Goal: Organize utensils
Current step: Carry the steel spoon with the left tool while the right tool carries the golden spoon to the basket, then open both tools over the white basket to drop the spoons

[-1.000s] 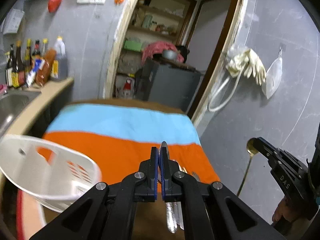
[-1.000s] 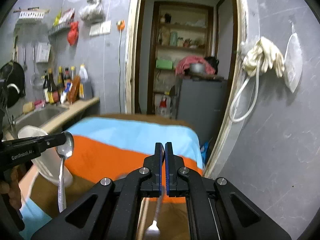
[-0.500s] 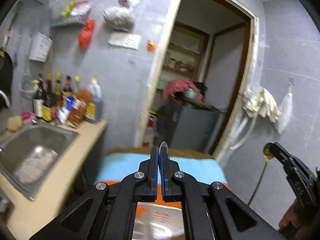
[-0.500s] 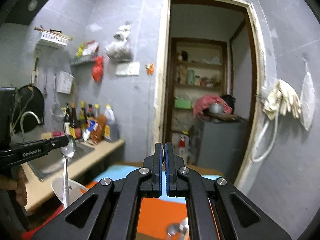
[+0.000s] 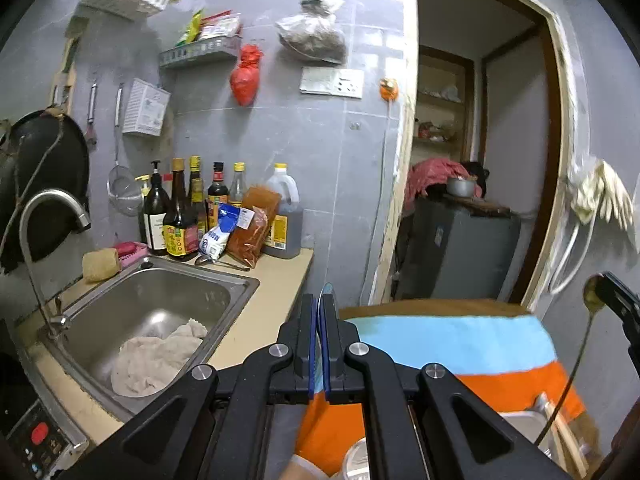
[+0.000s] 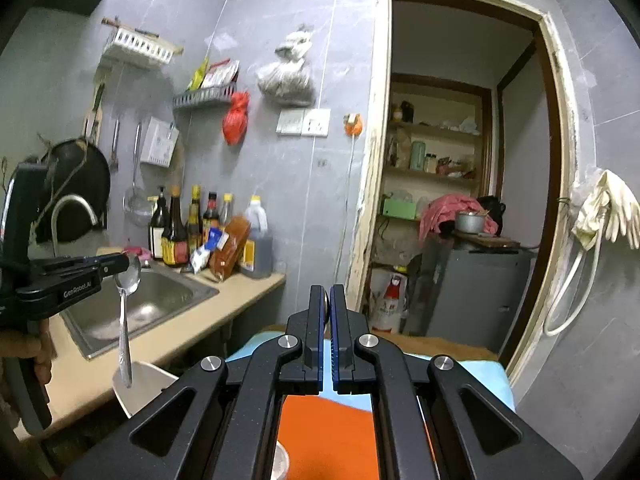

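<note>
My left gripper (image 5: 319,322) is shut on the bowl of a silver spoon (image 6: 125,312), whose handle hangs straight down; the right wrist view shows this at the left, with the gripper (image 6: 124,262) over the counter edge. My right gripper (image 6: 327,328) is shut on the bowl of a gold-coloured spoon (image 5: 588,324), which hangs down at the right of the left wrist view. Both are held high above a table with an orange and light blue cloth (image 5: 452,344).
A steel sink (image 5: 160,320) with a cloth in it and a tap (image 5: 44,216) sits on the left counter, with sauce bottles (image 5: 188,212) behind. A white basket (image 6: 140,384) stands under the silver spoon. A steel tray (image 5: 524,424) lies low right. A doorway (image 6: 452,200) lies ahead.
Both grippers have risen and tilted upward, each carrying its spoon. The table and white basket have dropped low in view, and the sink and wall shelves have come into sight.
</note>
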The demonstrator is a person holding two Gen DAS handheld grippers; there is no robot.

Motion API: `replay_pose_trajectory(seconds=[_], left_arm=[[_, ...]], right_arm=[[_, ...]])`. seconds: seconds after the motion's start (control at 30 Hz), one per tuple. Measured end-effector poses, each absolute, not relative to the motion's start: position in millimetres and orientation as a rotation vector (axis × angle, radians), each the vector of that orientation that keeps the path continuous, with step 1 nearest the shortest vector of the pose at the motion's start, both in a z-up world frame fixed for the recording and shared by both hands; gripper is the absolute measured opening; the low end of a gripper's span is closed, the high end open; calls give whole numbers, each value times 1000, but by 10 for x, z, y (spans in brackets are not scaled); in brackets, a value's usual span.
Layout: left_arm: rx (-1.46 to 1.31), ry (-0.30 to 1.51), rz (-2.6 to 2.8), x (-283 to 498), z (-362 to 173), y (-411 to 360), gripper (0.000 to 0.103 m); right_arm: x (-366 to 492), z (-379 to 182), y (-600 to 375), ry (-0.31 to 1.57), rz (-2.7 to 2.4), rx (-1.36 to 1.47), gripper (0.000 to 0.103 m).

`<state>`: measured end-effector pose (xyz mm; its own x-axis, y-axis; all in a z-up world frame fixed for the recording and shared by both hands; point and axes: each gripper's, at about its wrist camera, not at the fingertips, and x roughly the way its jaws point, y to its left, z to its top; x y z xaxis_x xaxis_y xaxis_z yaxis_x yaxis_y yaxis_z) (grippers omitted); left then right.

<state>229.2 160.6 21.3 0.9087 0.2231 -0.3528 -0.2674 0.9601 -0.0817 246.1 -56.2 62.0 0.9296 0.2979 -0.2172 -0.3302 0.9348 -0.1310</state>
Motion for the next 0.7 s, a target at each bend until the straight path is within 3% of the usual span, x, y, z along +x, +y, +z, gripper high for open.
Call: replay_pose_trajectory(seconds=[0.6,0.7], left_arm=[[-58,412,179,2316,-202,1330,3],[-75,438,156,2282,-189,1330,3]], right_arm=[[2479,153,-489,282,322,-226,3],[2464,146,-527,297,322,-221,10]])
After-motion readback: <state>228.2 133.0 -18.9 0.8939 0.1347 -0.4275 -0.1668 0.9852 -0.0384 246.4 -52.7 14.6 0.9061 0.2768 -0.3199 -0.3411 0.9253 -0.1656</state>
